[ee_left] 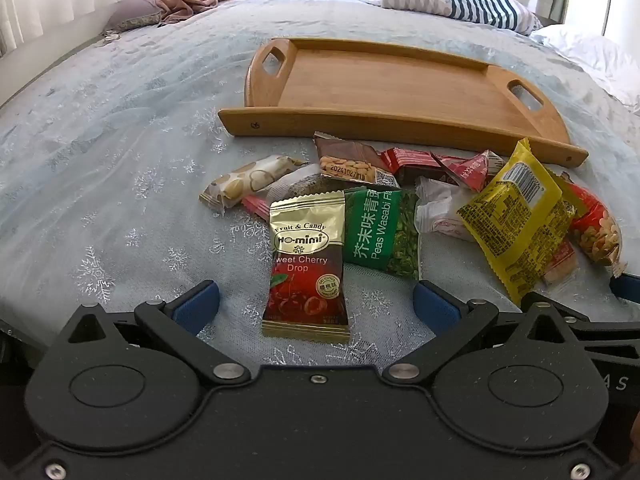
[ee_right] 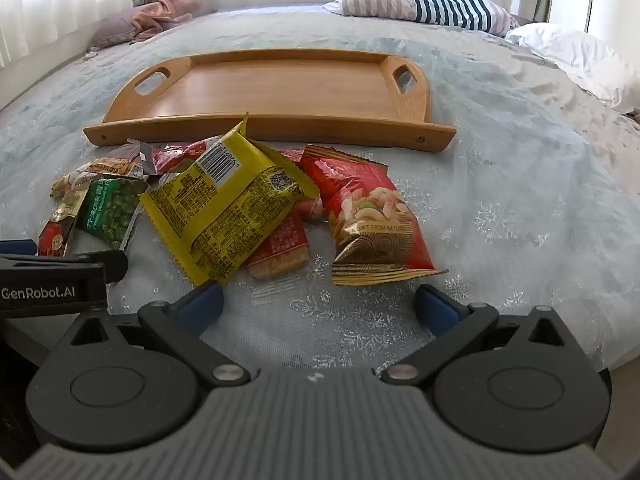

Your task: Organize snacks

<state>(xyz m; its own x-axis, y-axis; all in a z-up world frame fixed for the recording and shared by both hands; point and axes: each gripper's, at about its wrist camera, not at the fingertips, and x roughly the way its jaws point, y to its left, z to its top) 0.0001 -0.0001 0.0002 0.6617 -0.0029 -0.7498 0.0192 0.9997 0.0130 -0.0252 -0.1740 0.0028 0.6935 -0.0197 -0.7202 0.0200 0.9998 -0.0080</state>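
Cherry drop packet (ee_left: 306, 264) lies between the left gripper (ee_left: 316, 304) fingers — spread wide.

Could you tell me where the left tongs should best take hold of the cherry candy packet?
Probably across the lower half of the cherry packet, coming from the near side. It lies flat, lengthwise between the open left tongs, its long edges free there; higher up the pea packet crowds its right edge.

The yellow packet (ee_right: 230, 208) is covering most of the red cracker packet (ee_right: 280, 250) beneath it, at six o'clock from the tray (ee_right: 272, 124). In the left wrist view, the cherry drop packet (ee_left: 306, 268) is overlapping the wasabi peas packet (ee_left: 380, 232), hiding its left edge. At nine o'clock in the right wrist view, the frame edge is cutting off the left tool (ee_right: 24, 248). The print on the yellow packet is staying too small to read.
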